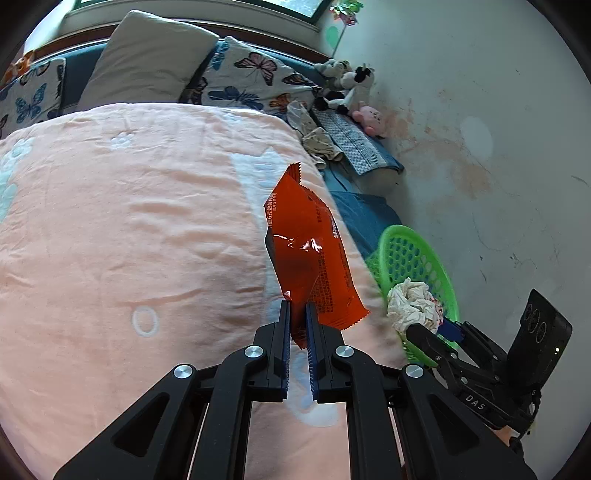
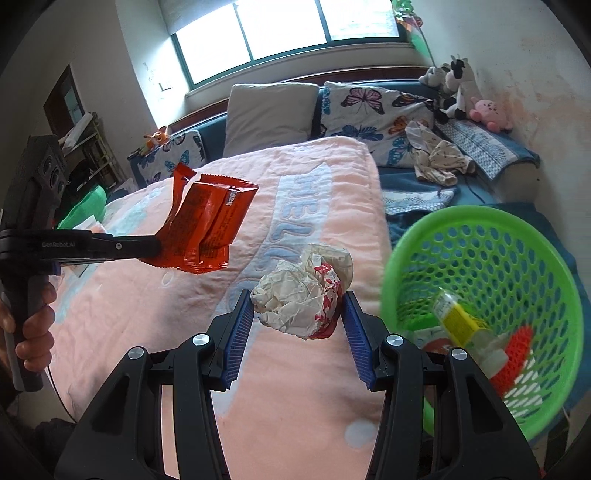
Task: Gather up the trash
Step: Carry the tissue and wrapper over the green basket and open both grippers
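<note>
My left gripper [image 1: 298, 306] is shut on the bottom edge of a red snack wrapper [image 1: 310, 251], which stands up above the pink blanket [image 1: 129, 240]. From the right wrist view the same wrapper [image 2: 207, 229] hangs at the tip of the left gripper [image 2: 157, 247], held by a hand at the left. My right gripper [image 2: 298, 302] is shut on a crumpled white paper ball [image 2: 303, 295] with red print. A green mesh basket [image 2: 480, 236] lies tilted to the right of it, with a yellow-labelled bottle [image 2: 465, 325] and other scraps inside. In the left wrist view the paper ball [image 1: 415, 301] sits in front of the basket [image 1: 417, 254].
Pillows with butterfly print [image 2: 373, 107] and a grey pillow [image 2: 269, 114] lean at the head of the bed. Plush toys [image 2: 458, 88] and crumpled clothes [image 2: 439, 155] lie along the stained wall at the right. A window [image 2: 280, 33] is behind the bed.
</note>
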The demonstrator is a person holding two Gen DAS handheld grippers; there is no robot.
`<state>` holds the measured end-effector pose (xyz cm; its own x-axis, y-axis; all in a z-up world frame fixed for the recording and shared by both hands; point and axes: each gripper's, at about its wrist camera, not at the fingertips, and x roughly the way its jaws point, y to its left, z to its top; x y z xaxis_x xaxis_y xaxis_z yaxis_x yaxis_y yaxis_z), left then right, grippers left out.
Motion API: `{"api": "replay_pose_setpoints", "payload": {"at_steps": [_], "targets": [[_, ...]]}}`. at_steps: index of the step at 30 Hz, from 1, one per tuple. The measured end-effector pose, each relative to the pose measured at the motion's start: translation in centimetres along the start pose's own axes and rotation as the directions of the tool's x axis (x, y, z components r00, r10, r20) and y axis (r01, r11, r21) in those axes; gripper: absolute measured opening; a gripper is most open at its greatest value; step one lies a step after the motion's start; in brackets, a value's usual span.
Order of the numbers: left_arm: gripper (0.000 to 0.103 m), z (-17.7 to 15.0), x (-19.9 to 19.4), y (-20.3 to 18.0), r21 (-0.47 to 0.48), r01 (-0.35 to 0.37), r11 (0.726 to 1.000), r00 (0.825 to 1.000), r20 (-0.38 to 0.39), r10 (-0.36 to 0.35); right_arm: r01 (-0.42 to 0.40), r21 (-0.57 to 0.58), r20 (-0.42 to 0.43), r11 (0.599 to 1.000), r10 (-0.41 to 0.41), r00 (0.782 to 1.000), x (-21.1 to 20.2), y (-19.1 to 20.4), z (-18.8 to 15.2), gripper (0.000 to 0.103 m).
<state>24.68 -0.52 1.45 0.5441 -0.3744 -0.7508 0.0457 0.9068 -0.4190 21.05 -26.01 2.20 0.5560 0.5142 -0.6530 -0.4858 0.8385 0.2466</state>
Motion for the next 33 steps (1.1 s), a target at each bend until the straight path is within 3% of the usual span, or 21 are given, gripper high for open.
{"api": "replay_pose_setpoints", "payload": {"at_steps": [17, 33], "targets": [[0.008, 0.1, 4.0, -9.4, 0.126, 0.06, 0.99, 0.996, -0.075, -0.05, 0.144, 0.065, -0.015, 0.987, -0.143, 0.99, -3.3, -8.0, -3.5, 0.05], [0.008, -0.4, 9.7, -14.2, 0.183, 0.102, 0.978, 0.982, -0.178, -0.069, 0.209, 0.205, -0.036, 0.956, -0.207, 0.978, -4.7, -14.2, -5.5, 0.056]]}}
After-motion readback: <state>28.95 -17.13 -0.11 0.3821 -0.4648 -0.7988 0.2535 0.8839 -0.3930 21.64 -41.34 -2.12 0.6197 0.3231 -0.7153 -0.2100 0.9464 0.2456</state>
